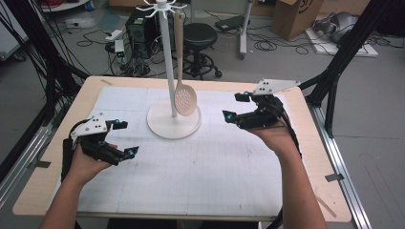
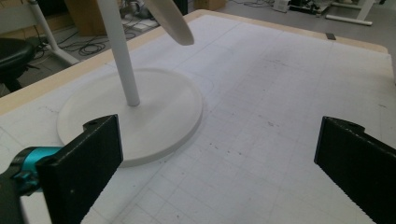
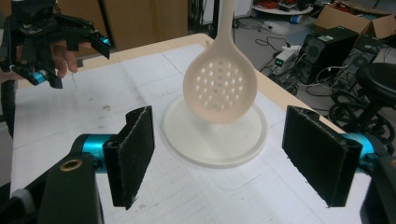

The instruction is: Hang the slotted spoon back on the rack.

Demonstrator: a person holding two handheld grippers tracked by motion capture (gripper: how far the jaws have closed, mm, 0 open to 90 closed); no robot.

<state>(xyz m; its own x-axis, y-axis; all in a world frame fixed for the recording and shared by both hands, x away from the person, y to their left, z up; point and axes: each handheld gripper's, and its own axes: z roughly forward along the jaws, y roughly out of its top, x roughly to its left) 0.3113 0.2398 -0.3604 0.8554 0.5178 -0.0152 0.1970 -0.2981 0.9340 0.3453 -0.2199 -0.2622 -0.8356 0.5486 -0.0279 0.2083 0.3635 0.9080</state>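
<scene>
Now we see bare mat around the white stand, the slotted spoon hanging there; left tool and right tool flank it, jaws apart, empty.

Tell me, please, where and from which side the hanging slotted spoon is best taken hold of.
Probably by the handle, just above the perforated bowl of the slotted spoon, coming from the right tool, whose open jaws already face it. The spoon hangs upright from a hook of the white stand, so the slim straight handle fits between flat pads; the wide round bowl would not, and the pole blocks the left.
</scene>
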